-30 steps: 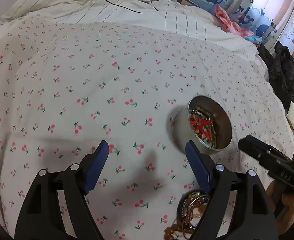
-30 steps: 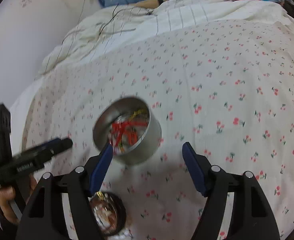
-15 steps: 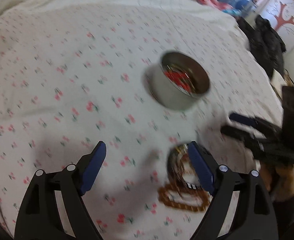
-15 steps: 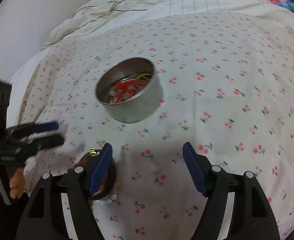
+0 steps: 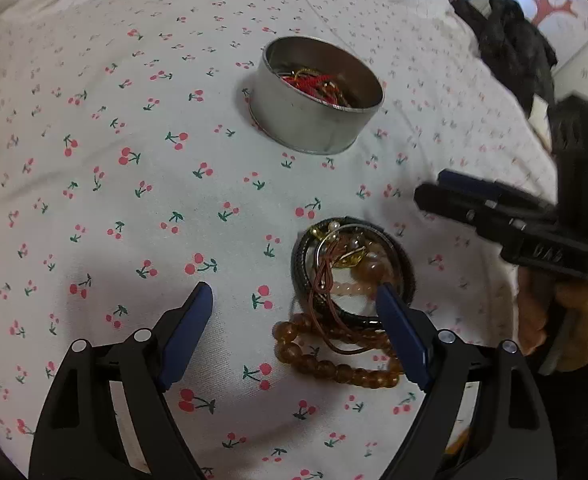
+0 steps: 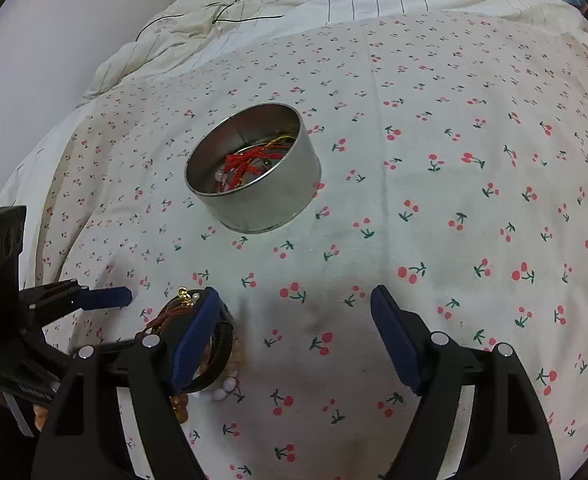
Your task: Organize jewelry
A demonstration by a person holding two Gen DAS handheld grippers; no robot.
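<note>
A round metal tin (image 5: 318, 96) stands on the cherry-print bedsheet; it holds red cord and gold pieces. It also shows in the right wrist view (image 6: 254, 168). A pile of loose jewelry (image 5: 350, 276) lies nearer me: black bangles, a brown cord, pink beads and an amber bead bracelet (image 5: 334, 360). My left gripper (image 5: 294, 320) is open and empty, its right finger beside the pile. My right gripper (image 6: 294, 324) is open and empty over bare sheet; its left finger hides part of the pile (image 6: 178, 308). The right gripper also shows in the left wrist view (image 5: 454, 196).
A striped white duvet (image 6: 294, 4) with a black cable (image 6: 234, 8) lies bunched at the far side. Dark clothing (image 5: 514, 40) hangs past the bed's right edge. A white wall (image 6: 54, 40) is at the left.
Both grippers have pulled back from the tin and moved toward the jewelry pile, which now lies between them. Both stay open.
</note>
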